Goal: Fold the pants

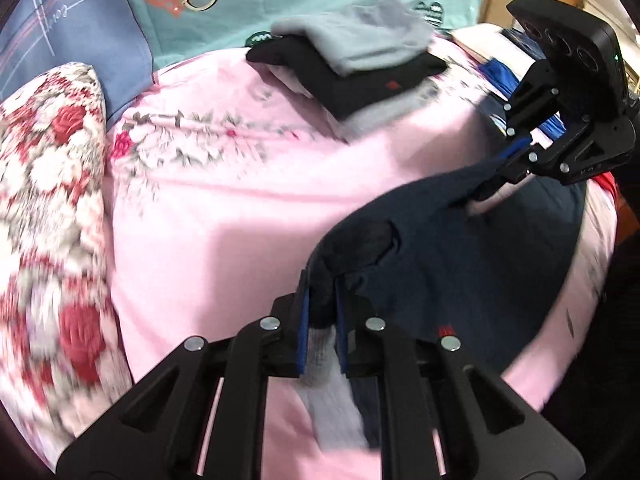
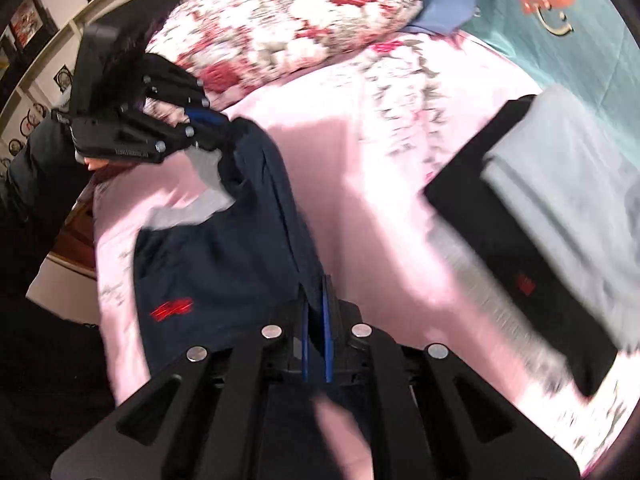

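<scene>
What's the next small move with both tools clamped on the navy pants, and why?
Probably carry both tools together across the garment and lay the held edge down on the far half. The left tool and right tool each pinch an edge of the navy pants, which hang lifted between them over the pink bedsheet; the fold looks unfinished. The stack of folded clothes sits well clear.

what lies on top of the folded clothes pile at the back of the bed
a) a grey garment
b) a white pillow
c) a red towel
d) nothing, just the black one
a: a folded grey garment rests on the black garment in the pile, seen in both wrist views.
</scene>
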The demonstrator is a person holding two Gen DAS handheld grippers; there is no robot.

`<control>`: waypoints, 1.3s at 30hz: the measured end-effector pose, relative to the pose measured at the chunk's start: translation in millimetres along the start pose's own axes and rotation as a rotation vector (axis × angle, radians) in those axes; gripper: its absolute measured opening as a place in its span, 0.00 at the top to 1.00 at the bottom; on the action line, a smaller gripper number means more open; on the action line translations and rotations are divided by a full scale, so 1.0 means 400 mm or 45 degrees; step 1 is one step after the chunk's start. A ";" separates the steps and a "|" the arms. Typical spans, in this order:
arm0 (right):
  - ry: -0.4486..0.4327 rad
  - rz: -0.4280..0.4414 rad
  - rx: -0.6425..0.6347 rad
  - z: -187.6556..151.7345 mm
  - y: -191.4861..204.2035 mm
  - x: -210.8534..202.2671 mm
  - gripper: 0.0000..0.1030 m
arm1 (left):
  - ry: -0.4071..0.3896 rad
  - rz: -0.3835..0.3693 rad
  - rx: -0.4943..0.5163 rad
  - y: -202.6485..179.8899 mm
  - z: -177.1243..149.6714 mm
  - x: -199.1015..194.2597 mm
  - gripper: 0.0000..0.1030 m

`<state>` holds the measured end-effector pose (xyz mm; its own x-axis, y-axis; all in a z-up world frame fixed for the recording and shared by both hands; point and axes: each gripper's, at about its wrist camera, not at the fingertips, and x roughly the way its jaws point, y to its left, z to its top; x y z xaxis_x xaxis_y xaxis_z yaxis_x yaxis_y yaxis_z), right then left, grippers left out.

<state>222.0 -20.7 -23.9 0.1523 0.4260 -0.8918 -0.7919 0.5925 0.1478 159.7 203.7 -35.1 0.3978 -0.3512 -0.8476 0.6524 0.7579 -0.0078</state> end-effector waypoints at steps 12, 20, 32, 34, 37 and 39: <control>0.163 0.068 0.141 -0.201 0.283 0.207 0.94 | 0.071 -0.052 -0.079 -0.064 -0.249 0.054 0.86; 0.102 0.039 0.109 -0.201 0.323 0.161 0.57 | -0.030 -0.089 -0.181 -0.081 -0.289 -0.049 0.09; -0.002 0.183 0.318 -0.184 0.278 0.187 0.93 | -0.406 -0.163 -0.798 -0.113 -0.210 -0.126 0.42; 0.030 0.217 0.395 -0.212 0.276 0.217 0.93 | -0.294 -0.182 -0.866 -0.148 -0.187 -0.048 0.94; -0.004 0.252 0.515 -0.240 0.224 0.132 0.84 | -0.180 -0.138 -0.900 -0.191 -0.183 0.036 0.99; -0.112 0.125 0.607 -0.271 0.142 0.011 0.58 | -0.083 -0.079 -0.895 -0.206 -0.186 0.080 0.99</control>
<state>113.4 -59.3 -65.7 0.1565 0.5393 -0.8274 -0.4495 0.7848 0.4265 70.7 171.0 -101.2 0.4259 -0.4206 -0.8011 0.1129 0.9032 -0.4141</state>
